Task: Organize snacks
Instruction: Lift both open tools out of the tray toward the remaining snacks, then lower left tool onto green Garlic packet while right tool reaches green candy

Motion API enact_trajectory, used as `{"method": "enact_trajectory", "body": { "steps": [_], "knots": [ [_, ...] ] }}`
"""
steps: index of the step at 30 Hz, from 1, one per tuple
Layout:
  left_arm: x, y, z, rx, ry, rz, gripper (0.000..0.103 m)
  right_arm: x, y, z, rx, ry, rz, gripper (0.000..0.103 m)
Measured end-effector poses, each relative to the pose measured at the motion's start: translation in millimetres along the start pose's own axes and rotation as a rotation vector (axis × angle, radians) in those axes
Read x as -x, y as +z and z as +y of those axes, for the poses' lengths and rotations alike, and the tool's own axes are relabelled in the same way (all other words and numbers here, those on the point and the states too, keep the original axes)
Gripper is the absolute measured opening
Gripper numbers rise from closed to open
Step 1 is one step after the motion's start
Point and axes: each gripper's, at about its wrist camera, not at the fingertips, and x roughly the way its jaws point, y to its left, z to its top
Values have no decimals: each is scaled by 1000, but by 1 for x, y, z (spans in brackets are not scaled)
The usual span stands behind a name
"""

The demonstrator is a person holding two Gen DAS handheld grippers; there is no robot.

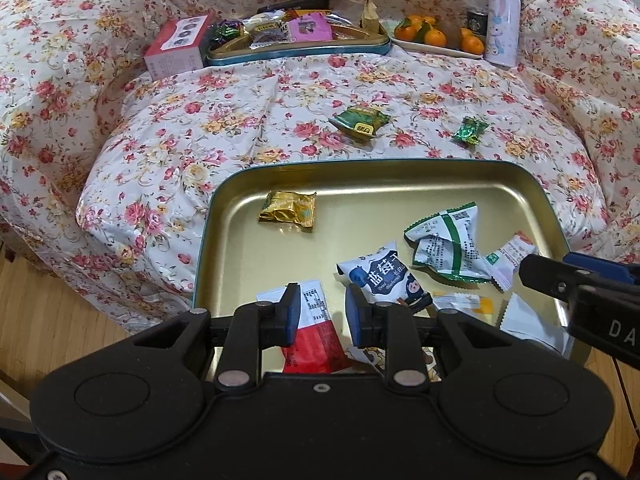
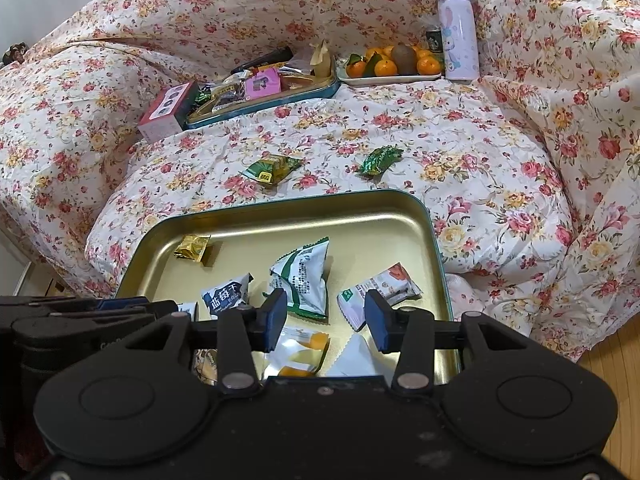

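A gold tin tray [image 1: 240, 248] [image 2: 360, 216] lies on the floral cloth and holds several snack packets: a gold one [image 1: 287, 210] [image 2: 193, 248], a blue-and-white one [image 1: 384, 276] [image 2: 226, 294], a green-and-white one [image 1: 448, 244] [image 2: 306, 278], a red-and-white one [image 1: 316, 340]. Two green packets lie on the cloth beyond the tray: a larger one [image 1: 360, 122] [image 2: 270, 170] and a small candy [image 1: 470, 130] [image 2: 380, 160]. My left gripper [image 1: 322, 308] is open and empty over the tray's near edge. My right gripper [image 2: 326, 316] is open and empty over the tray.
A second tin tray [image 1: 300, 54] [image 2: 256, 108] full of snacks sits at the back, with a pink box [image 1: 176, 46] to its left. A plate of oranges [image 1: 436, 36] [image 2: 390, 66] and a purple bottle [image 1: 503, 18] [image 2: 458, 30] stand at the back right. Wooden floor [image 1: 52, 312] lies below.
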Motion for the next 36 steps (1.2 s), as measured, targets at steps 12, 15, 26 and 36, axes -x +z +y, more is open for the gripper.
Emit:
{"method": "enact_trajectory", "body": {
  "steps": [12,15,26,36],
  "knots": [
    [-5,1,-1,-10,12,34,35,-5,0,-3,-16,-2,14,47],
    [-7,5,-5,-41,13,27,35,-7,4,-3,-15,-2,15,47],
    [-16,39,2,-63,-8,1,35,-21,31,-4,-14,-15,1,47],
    [-38,85,7,-99,-39,-3,35,-48,75,-12,-27,-21,-14,47]
  ]
}}
